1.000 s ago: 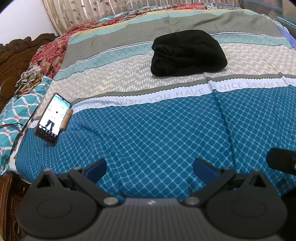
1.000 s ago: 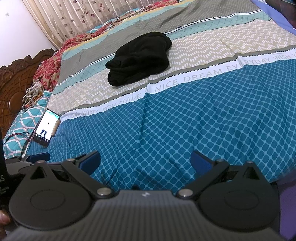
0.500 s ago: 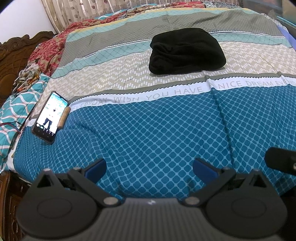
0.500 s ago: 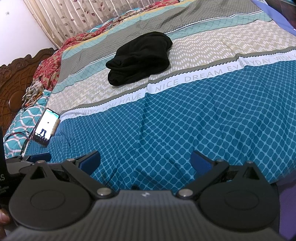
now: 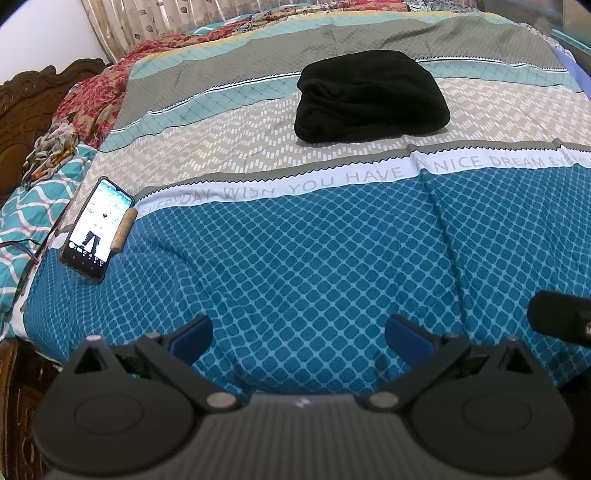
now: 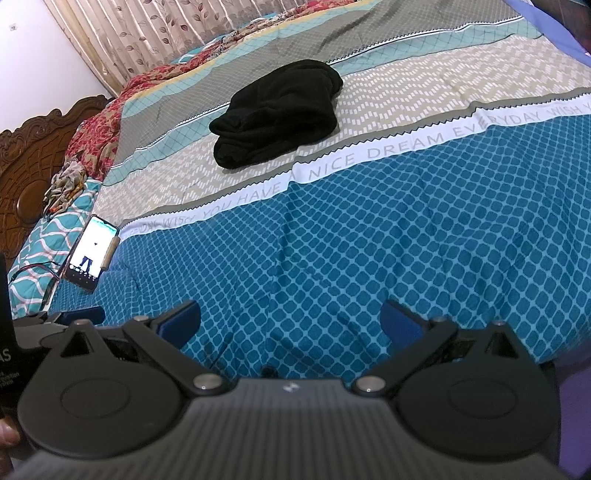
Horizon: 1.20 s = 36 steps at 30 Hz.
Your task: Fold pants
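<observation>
Black pants [image 5: 369, 96] lie folded into a compact bundle on the beige zigzag stripe of the bedspread, far ahead of both grippers; in the right wrist view the pants [image 6: 277, 114] sit up and left of centre. My left gripper [image 5: 298, 338] hovers over the blue diamond-patterned part near the bed's front edge, open, nothing between its blue pads. My right gripper [image 6: 290, 323] is open too, empty, over the same blue area. The left gripper's body [image 6: 59, 321] shows at the left edge of the right wrist view.
A lit phone [image 5: 98, 229] lies at the bed's left side beside a small wooden piece [image 5: 123, 230]. Crumpled red floral cloth [image 5: 92, 103] and a carved wooden headboard [image 5: 33, 96] are at the far left. Curtains [image 6: 166, 29] hang behind the bed.
Both views have shifted only slightly; the left gripper drifted a little, so the pants and phone sit marginally higher. Neither gripper changed its opening.
</observation>
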Each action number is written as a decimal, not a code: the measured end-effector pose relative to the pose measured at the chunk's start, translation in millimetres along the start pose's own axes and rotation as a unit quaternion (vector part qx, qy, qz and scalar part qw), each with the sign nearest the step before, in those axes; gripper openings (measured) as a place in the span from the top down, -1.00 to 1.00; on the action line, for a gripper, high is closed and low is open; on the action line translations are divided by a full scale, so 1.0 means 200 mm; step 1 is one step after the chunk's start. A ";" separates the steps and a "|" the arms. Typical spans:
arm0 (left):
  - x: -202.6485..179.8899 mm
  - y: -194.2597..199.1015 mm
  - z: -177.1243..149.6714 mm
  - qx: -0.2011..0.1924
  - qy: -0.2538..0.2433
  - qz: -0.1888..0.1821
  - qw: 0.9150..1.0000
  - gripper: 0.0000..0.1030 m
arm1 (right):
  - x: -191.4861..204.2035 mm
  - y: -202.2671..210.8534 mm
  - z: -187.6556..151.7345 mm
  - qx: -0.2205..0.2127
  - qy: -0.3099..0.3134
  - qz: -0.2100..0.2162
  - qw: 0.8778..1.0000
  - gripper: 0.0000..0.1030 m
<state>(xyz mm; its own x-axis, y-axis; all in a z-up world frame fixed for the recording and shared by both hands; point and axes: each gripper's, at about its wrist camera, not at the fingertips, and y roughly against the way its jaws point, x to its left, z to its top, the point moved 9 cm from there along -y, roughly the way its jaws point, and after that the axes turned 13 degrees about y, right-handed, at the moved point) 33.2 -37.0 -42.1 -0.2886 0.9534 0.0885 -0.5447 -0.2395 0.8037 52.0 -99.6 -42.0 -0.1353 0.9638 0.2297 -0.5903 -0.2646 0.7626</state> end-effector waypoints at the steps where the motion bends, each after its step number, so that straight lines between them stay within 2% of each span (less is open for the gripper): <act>1: 0.00 0.00 0.00 0.000 0.000 0.000 1.000 -1.00 | 0.00 0.00 0.00 0.000 0.000 0.000 1.000 -1.00; 36: -0.03 -0.08 0.00 0.024 -0.001 -0.005 1.000 -1.00 | -0.03 -0.04 -0.01 0.016 -0.003 0.001 1.000 -1.00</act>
<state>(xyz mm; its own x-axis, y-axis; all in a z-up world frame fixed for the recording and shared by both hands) 43.9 -39.5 -56.0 -0.2820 0.9559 0.0821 -0.5090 -0.2216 0.8317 56.0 -103.3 -51.9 -0.1319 0.9629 0.2356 -0.5648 -0.2683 0.7804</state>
